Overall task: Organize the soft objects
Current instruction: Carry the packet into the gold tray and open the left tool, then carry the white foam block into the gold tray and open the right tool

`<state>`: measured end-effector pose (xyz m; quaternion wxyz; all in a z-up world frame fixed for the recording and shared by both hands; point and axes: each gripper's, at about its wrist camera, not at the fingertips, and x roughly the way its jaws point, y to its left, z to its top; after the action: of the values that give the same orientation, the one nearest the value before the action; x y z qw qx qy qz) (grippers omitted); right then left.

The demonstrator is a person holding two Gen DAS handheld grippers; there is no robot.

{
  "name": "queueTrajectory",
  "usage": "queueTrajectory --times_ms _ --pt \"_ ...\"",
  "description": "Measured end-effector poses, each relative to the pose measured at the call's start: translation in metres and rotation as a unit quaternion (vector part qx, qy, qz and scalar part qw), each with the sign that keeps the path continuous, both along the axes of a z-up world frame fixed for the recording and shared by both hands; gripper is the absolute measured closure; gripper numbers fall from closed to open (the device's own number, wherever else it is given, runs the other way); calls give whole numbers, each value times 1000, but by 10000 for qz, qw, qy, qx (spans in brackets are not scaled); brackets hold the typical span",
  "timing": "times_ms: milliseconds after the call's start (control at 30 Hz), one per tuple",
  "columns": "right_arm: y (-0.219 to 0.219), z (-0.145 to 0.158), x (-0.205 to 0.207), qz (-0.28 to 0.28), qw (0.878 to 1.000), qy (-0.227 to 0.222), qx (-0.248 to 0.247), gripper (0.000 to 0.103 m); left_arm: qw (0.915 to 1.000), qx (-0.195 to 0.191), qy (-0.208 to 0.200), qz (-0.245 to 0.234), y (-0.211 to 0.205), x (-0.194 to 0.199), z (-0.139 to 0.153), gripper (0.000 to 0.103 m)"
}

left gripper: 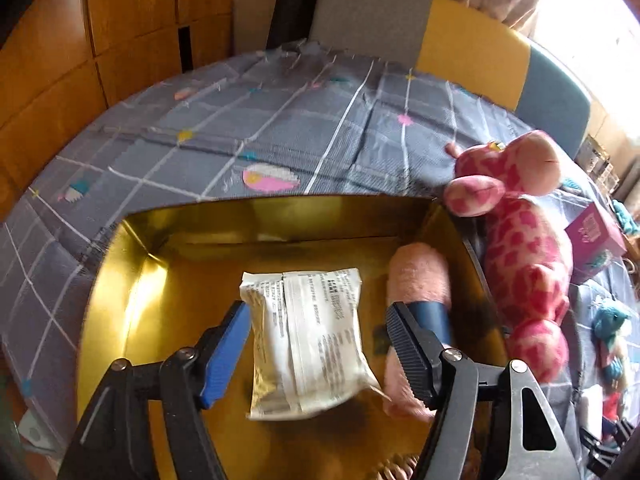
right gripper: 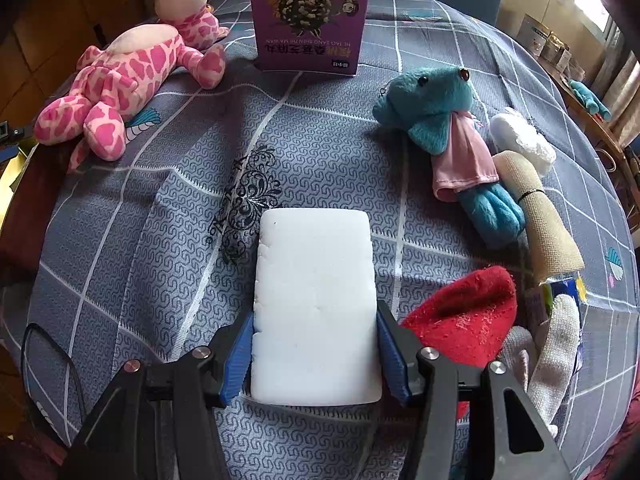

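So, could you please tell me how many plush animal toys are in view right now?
2. The pink giraffe lies at the cloth's far left, beside the gold box. The teal plush lies on the right, by the rolled cloths. More could be hidden out of frame.

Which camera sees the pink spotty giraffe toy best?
The right wrist view shows the pink giraffe best: its whole body, legs and head lie in plain sight on the bedspread, beside the purple box. The left wrist view catches it too, but squeezed at the edge, next to the gold box.
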<state>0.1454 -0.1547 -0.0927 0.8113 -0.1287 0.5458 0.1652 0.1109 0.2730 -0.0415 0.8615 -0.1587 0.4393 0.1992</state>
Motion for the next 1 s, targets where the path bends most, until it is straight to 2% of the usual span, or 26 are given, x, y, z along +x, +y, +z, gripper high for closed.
queueTrajectory --times_ms 200,333,467,767,1000 --pt "1 -2 0 6 10000 -21 -22 46 9984 309 -459 -110 -21 -33 31 28" --pt "3 -2 -1 13 10000 -51 -54 46 9942 724 -771 -211 -41 -64 53 27" --pt "4 -3 -3 18 9999 -90 -93 46 9902 974 -965 -267 -54 -88 69 26" --pt "5 -2 -6 30 9997 -162 -154 47 9829 1377 -1180 -308 -76 -132 91 23" --pt "6 -2 -8 11 9996 -194 -183 47 9799 1554 -1221 -293 -79 -152 97 23"
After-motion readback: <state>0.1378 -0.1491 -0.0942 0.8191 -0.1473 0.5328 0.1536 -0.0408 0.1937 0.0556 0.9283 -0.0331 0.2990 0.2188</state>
